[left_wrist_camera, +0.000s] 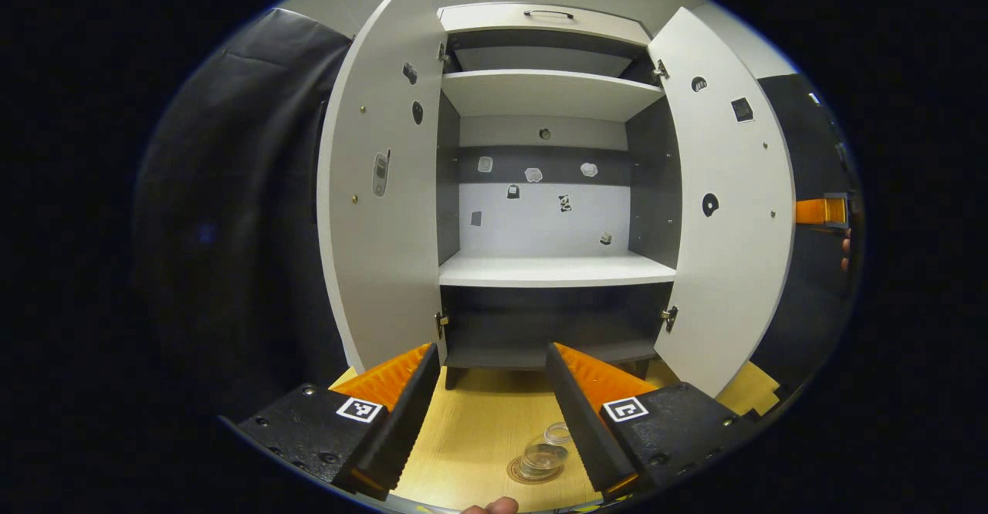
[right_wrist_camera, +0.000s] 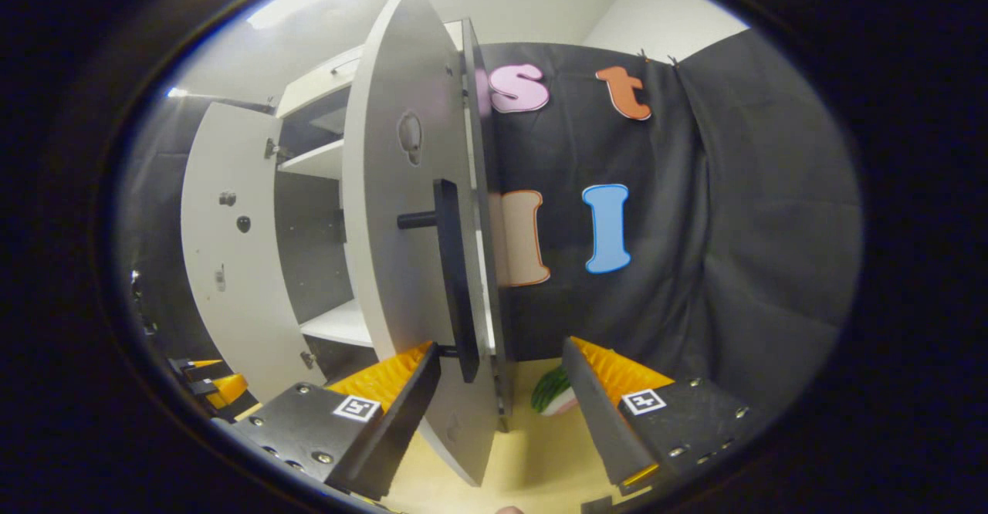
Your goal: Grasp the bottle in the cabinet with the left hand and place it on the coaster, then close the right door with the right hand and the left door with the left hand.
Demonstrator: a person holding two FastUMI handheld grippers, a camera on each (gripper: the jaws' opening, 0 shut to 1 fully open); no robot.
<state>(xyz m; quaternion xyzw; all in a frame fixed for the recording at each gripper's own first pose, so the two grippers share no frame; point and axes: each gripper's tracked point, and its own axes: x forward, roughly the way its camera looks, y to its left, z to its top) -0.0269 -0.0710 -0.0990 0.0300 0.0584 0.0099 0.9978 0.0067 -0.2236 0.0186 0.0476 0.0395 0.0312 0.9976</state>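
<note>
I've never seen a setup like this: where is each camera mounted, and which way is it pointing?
Left gripper view: rides the left tongs, facing the open cabinet; bottle on coaster below; a fingertip shows.
Right gripper view: rides the right tongs, facing the right door edge-on, near its handle.
Shared: cabinet, both doors.

The cabinet (left_wrist_camera: 548, 190) is placed on the table (left_wrist_camera: 478, 429), with the left door (left_wrist_camera: 382, 190) and the right door (left_wrist_camera: 725, 205) swung open to each side. The bottle (left_wrist_camera: 543, 456) is set on the coaster (left_wrist_camera: 515, 472), in front of the cabinet, between the jaws of the left gripper (left_wrist_camera: 494, 414).
</note>
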